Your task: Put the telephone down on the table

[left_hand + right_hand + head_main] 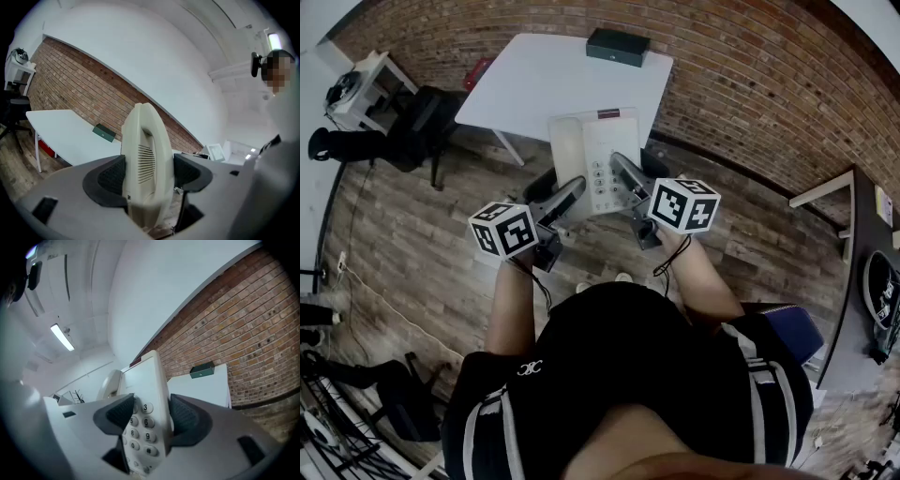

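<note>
You've got the telephone up in the air between both tools, carried flat with the keypad facing up. Your left gripper is clamped on the handset side: in the left gripper view the cream handset stands edge-on with both dark pads pressed against it. Your right gripper bites the other side, and in the right gripper view its pads squeeze the keypad edge of the telephone, number keys showing right at the left pad. Both grippers tip slightly downward.

The telephone is off the white table, which sits ahead of you. From the head view the far end of the telephone overlaps the table's near edge, and the rest hangs over the wooden floor. A dark box lies at the table's far edge, close to the brick wall.
</note>
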Motion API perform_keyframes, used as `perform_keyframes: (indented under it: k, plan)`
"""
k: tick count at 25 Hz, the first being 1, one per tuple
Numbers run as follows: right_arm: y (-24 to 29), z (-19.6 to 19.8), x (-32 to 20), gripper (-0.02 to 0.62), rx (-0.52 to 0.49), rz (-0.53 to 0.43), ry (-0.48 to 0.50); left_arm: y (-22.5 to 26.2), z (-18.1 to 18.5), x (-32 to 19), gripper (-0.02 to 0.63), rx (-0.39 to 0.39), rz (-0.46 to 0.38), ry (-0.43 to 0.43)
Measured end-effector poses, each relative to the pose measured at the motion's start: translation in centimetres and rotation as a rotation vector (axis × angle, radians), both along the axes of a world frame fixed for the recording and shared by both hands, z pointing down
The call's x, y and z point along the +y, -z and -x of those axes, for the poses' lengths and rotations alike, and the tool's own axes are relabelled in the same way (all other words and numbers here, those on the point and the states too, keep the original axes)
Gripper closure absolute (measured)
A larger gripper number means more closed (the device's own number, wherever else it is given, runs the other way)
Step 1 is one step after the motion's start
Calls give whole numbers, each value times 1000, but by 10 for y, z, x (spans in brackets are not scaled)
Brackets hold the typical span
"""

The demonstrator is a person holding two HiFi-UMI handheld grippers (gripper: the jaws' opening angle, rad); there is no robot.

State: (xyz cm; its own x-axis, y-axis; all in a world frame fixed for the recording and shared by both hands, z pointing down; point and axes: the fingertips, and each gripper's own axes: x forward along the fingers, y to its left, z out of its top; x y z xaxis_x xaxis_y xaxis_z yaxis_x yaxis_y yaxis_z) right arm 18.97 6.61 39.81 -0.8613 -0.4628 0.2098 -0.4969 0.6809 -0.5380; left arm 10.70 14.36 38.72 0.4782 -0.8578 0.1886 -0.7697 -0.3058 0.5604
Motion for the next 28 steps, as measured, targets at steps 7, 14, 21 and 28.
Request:
perform_keyframes:
  k: [7,14,21,28]
  plan:
    - [2,-1,3,371,-11,9,-14,4,0,2,285,3,-13,6]
    - [1,1,4,371,-4,5,-19,2,3,3,290,7,-24,15]
    - [3,17,13,371,12,-26,-10,0,17,12,291,10,-32,16]
    - [5,58,41,371,2,-37,-25,3,60,40,293,4,-52,0]
